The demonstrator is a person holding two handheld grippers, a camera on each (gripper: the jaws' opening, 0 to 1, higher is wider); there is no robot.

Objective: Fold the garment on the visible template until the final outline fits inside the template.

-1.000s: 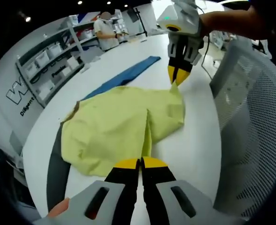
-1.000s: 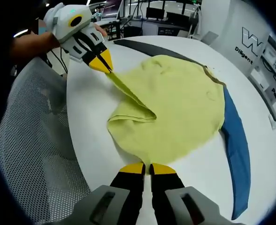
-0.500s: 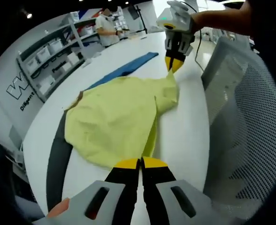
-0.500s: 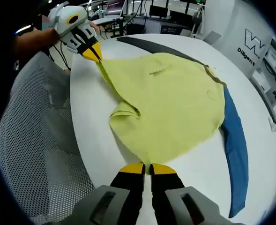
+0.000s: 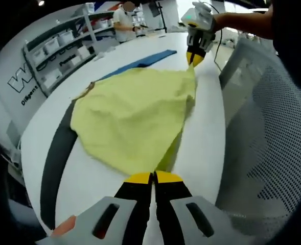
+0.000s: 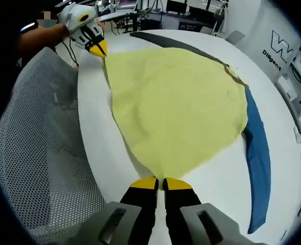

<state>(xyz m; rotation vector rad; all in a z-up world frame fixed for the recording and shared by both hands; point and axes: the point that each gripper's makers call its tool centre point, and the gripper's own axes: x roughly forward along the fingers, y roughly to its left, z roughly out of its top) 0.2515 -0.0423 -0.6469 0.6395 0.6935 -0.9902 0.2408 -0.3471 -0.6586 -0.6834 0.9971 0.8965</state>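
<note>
Yellow-green garment (image 5: 132, 120) lies spread on the white table (image 5: 206, 153), stretched taut along its near edge between the two grippers; we see that edge running straight from one jaw pair to the other, so the long axis of the held edge follows the table rim beside the mesh chair (image 5: 273, 132). The template reads as a dark strip (image 5: 55, 153) on one side and a blue strip (image 6: 257, 153) on the other, both peeking out from under the far side of the cloth, well away from the held edge. Left gripper (image 5: 154, 177) is closed, pinching one corner of the garment; right gripper (image 6: 160, 182) is closed too, pinching the opposite corner. Each shows in the other's view at the far end of the edge, held by a hand (image 5: 237, 20). We judge the cloth lies away from both tongs toward the template, so the fold should carry this edge forward over the body. Both grippers sit low, near the tabletop, equally placed for it.
</note>
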